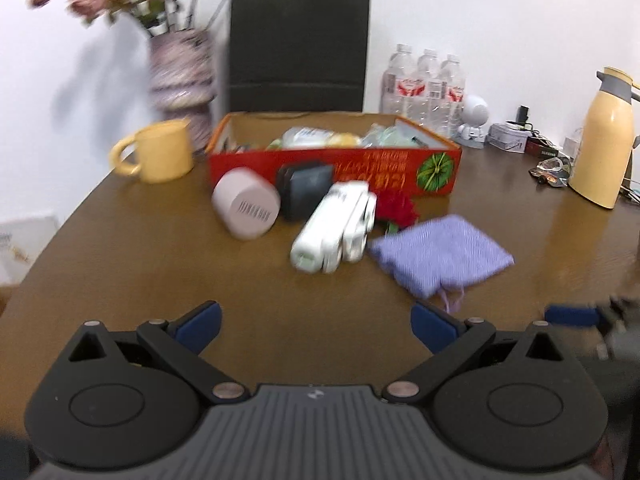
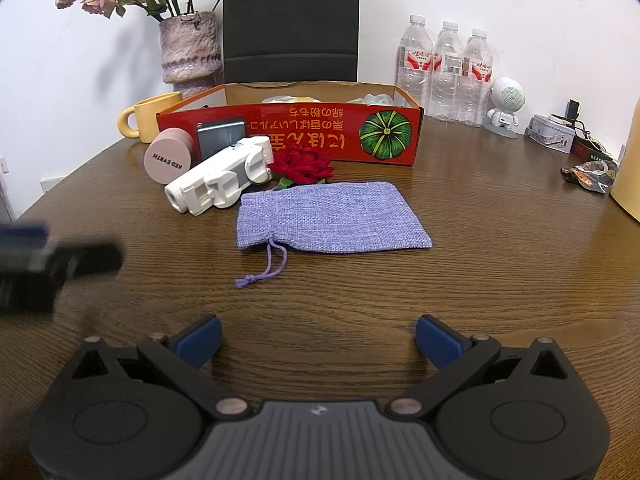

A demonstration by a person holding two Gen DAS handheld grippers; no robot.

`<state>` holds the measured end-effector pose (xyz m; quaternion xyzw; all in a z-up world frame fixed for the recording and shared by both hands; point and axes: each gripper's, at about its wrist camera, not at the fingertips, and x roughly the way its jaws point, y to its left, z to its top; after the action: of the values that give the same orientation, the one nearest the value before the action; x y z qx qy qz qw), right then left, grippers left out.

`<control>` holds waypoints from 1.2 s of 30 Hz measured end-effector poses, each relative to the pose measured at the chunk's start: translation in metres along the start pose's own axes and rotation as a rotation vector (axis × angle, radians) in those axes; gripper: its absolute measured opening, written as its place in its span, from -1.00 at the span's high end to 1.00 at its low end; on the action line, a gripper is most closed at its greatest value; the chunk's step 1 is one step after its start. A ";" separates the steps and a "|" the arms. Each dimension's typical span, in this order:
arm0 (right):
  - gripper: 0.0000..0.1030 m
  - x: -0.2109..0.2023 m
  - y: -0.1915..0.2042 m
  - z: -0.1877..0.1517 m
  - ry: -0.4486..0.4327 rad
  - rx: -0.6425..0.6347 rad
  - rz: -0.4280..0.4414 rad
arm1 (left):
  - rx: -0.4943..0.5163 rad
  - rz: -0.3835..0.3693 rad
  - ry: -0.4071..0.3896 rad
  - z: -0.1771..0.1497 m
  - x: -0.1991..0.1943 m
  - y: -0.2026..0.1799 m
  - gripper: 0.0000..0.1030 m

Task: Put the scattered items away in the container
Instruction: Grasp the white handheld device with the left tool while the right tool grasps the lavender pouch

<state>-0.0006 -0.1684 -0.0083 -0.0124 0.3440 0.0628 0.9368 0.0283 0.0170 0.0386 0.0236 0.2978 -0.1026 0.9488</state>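
Observation:
A red cardboard box (image 1: 336,170) (image 2: 288,136) with a pumpkin print stands on the brown table and holds several items. In front of it lie a pink round jar (image 1: 246,208) (image 2: 168,158), a dark grey case (image 1: 306,190) (image 2: 220,136), a white plastic device (image 1: 334,228) (image 2: 222,184), a red fabric rose (image 1: 396,210) (image 2: 302,166) and a purple drawstring pouch (image 1: 440,254) (image 2: 332,216). My left gripper (image 1: 316,324) is open and empty, short of the items. My right gripper (image 2: 318,340) is open and empty, short of the pouch. The left view is motion-blurred.
A yellow mug (image 1: 158,156) (image 2: 150,118) and a vase of dried flowers (image 1: 182,84) (image 2: 190,50) stand left of the box. A black bag (image 2: 290,20) stands behind it. Water bottles (image 2: 448,72), a white robot figure (image 2: 504,108) and a yellow flask (image 1: 604,136) stand right.

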 end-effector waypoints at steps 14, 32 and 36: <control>-0.85 0.036 -0.042 0.078 -0.051 -0.031 0.117 | 0.030 -0.115 0.153 0.049 0.113 -0.001 -0.72; 1.00 0.047 -0.028 0.054 0.018 -0.125 0.080 | -0.112 -0.083 0.122 0.005 0.032 -0.003 -0.07; 1.00 0.031 -0.031 0.049 0.018 -0.100 0.125 | -0.127 -0.072 0.087 -0.004 -0.001 -0.002 -0.07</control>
<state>0.0577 -0.1930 0.0085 -0.0384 0.3487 0.1382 0.9262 0.0249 0.0161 0.0353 -0.0429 0.3452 -0.1164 0.9303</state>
